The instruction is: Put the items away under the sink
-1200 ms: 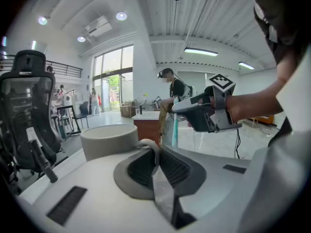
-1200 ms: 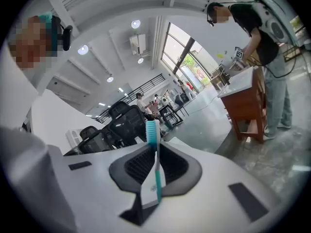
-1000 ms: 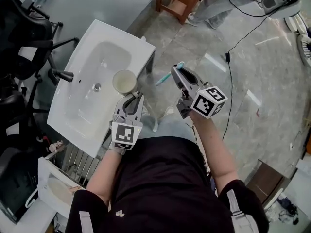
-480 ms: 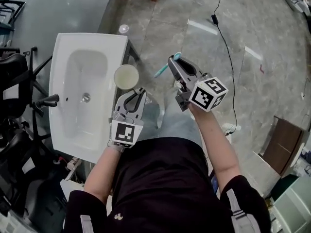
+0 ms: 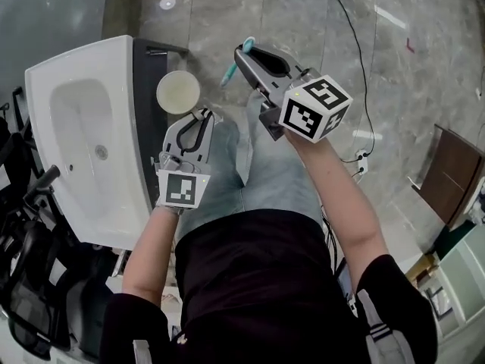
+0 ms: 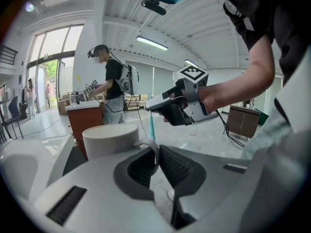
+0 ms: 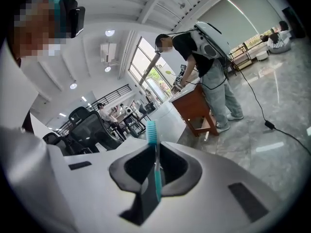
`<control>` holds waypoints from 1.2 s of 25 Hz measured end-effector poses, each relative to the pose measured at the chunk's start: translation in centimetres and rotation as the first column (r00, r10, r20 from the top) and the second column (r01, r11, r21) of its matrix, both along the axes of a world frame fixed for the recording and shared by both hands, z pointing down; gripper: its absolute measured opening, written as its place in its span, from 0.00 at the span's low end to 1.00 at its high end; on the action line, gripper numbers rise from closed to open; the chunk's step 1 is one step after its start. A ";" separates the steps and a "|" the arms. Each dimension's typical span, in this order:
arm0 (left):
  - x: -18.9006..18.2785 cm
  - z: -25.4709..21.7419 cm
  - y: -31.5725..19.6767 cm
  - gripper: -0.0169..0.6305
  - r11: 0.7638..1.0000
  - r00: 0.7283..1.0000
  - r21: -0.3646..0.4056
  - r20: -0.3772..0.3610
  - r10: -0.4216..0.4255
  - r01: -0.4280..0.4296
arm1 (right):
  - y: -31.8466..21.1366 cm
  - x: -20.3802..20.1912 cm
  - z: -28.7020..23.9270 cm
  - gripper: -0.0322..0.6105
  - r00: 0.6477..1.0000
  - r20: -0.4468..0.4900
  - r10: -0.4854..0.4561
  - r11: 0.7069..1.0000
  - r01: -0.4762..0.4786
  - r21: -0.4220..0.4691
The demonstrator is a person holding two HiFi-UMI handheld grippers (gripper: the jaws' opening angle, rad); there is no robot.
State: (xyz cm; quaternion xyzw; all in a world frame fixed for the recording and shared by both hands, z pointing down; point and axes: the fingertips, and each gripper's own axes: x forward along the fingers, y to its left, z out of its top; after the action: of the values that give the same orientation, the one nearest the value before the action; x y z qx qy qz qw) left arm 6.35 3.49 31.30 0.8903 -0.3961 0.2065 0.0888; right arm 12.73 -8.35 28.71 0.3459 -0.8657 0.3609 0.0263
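Left gripper [image 5: 198, 117]: jaws clamped on the loop handle [image 6: 148, 148] of a cream cup [image 5: 178, 92], which hangs upright just ahead of the jaw tips with its mouth facing up. Right gripper [image 5: 246, 54]: jaws pressed together on a teal toothbrush [image 5: 233, 65], held near the middle of its length. Its long axis runs across the line the gripper points along, so in the right gripper view it stands upright with the bristle head above the jaws. In the head view both tools are carried in front of the person's knees over the grey stone floor [image 5: 318, 21], well apart from each other, the right one a little further forward. The white sink [image 5: 121, 59] lies to the left of both. A dark panel [image 5: 149, 82] below its near edge marks the unit underneath, and the cup appears just beside that panel. The left gripper is therefore the nearer of the two, and the toothbrush has the cup and the left gripper between it and the unit. No view shows the opening or the shelf under the sink, so the height and side of entry cannot be told. The coming move is judged to be a sideways reach, cup first, with the toothbrush turned end-on if the opening proves narrow.
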 end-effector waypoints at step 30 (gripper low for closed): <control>-9.9 25.8 -5.3 0.09 0.862 0.864 -0.067 0.087 -0.496 0.502 | -2.8 -4.9 21.7 0.13 0.978 0.013 -0.208 0.978 0.208 -0.034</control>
State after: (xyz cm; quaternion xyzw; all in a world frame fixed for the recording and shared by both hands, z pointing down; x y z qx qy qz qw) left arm -3.54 -1.80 57.12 0.7454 -0.6060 0.2233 0.1649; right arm 7.78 -11.18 50.40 0.2513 -0.8908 0.3728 0.0659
